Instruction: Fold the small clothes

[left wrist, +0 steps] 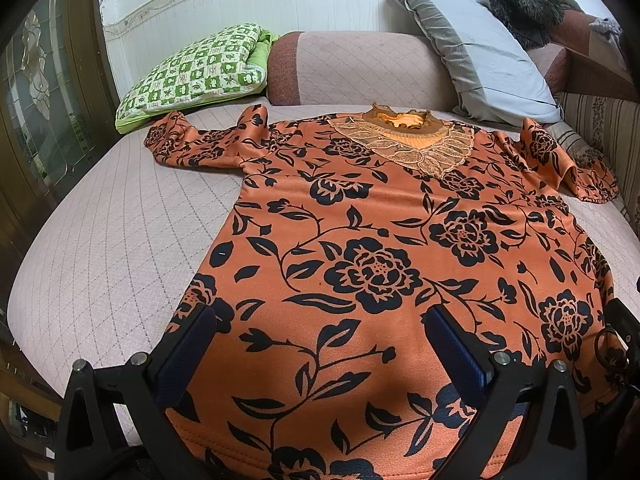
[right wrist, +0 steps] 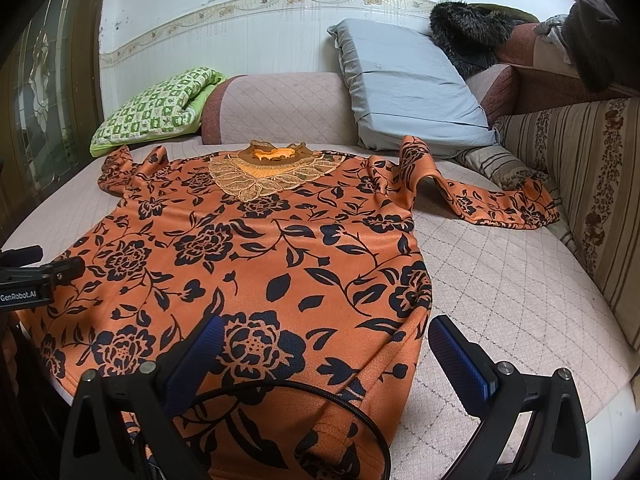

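An orange top with black flowers (left wrist: 360,248) lies flat, front up, on a pink quilted seat (left wrist: 112,232), lace collar (left wrist: 412,140) at the far end and both sleeves spread out. My left gripper (left wrist: 320,320) is open, hovering over the hem's left part. In the right wrist view the top (right wrist: 248,256) fills the left and middle. My right gripper (right wrist: 324,328) is open above the hem's right corner, its right finger (right wrist: 460,356) over bare seat. The left gripper's body (right wrist: 36,276) shows at the left edge.
A green checked pillow (left wrist: 192,76) and a grey pillow (left wrist: 476,48) lean on the backrest behind the top. A striped cushion (right wrist: 580,184) borders the seat on the right. Dark fur clothing (right wrist: 472,28) lies at the far right. A black cable (right wrist: 304,396) loops over the hem.
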